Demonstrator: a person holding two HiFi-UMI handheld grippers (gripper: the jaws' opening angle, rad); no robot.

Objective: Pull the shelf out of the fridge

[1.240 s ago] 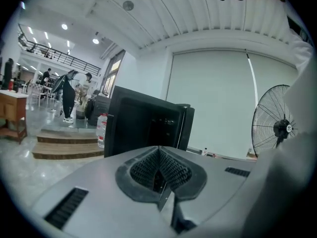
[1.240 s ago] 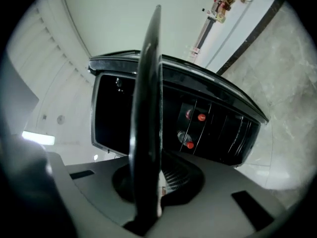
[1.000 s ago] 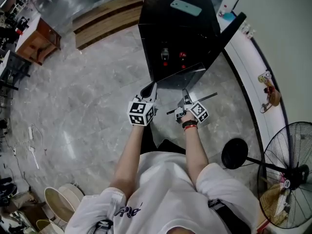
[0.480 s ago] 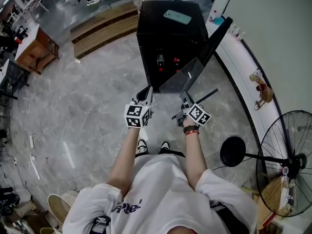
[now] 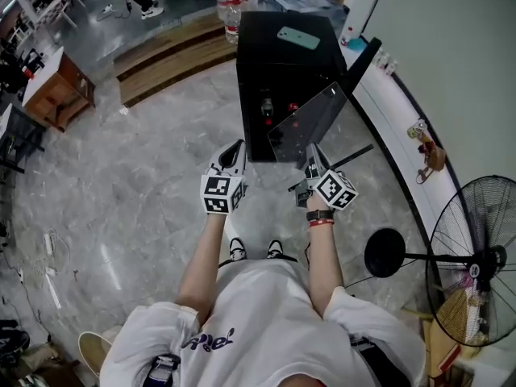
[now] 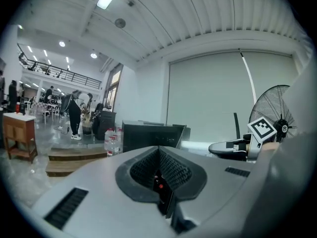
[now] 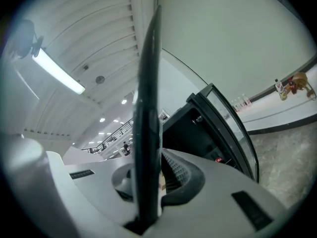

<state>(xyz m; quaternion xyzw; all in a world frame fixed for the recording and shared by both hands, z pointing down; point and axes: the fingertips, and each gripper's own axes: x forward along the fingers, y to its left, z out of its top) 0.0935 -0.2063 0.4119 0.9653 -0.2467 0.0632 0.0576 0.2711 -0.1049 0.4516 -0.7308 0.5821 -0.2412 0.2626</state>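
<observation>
A small black fridge (image 5: 278,71) stands on the floor with its door (image 5: 364,61) swung open to the right. The glass shelf (image 5: 309,121) is outside the fridge, held tilted in front of the opening. My right gripper (image 5: 311,164) is shut on the shelf's near edge. In the right gripper view the shelf (image 7: 148,118) runs edge-on between the pads, with the fridge (image 7: 195,128) behind it. My left gripper (image 5: 234,153) hangs to the left of the fridge front, shut with nothing in it. The left gripper view has the fridge (image 6: 148,135) ahead.
A phone (image 5: 298,37) lies on top of the fridge, and red-capped items (image 5: 292,106) stand inside. A standing fan (image 5: 476,256) with a round base (image 5: 385,252) is at the right. Water bottles (image 5: 230,2) and a wooden step (image 5: 165,51) lie behind. The person's feet (image 5: 254,250) are below.
Both grippers have risen. The shelf in the right gripper has come away from the fridge opening and tipped from nearly flat to steeply tilted.
</observation>
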